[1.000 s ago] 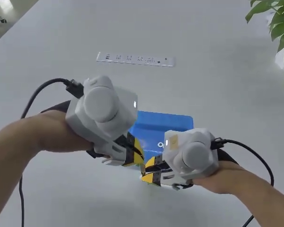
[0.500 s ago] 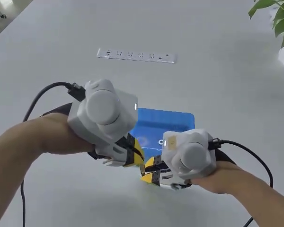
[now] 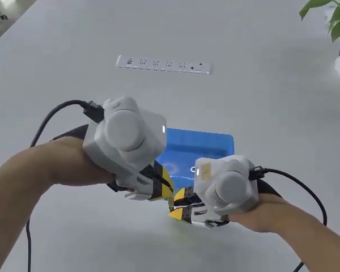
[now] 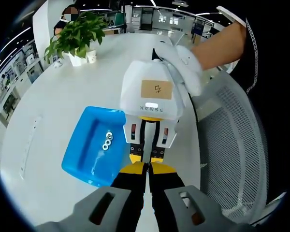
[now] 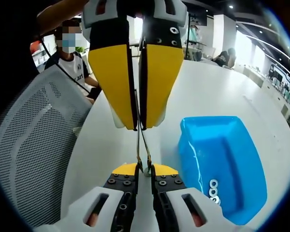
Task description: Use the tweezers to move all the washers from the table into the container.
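As far as the right gripper view lets me see, the tweezers (image 5: 142,142) are held above the table between the two grippers, which face each other tip to tip. The upper part sits between the yellow jaw ends of the left gripper (image 5: 138,124). The lower end goes in between the yellow jaw ends of the right gripper (image 5: 145,170). Both pairs of jaws are pressed nearly together on the thin metal. The two legs of the tweezers run very close, with only a thin slit between them. Whether the tips pinch something I cannot tell, because the jaws hide them.

The washers (image 5: 213,189), three as I count them in the left gripper view, lie together on the floor of the blue container (image 5: 224,154), near one end. The container stands on the white table (image 5: 208,92), just beside the place where the grippers meet.

In the head view both grippers are on the near side of the container, and black cables (image 3: 51,113) leave them. Farther on the table lies a white power strip (image 3: 161,64), well apart from the container. Green leaves of a plant (image 3: 337,22) come in at the far right corner. A grey mesh chair (image 5: 34,140) stands at the table edge.
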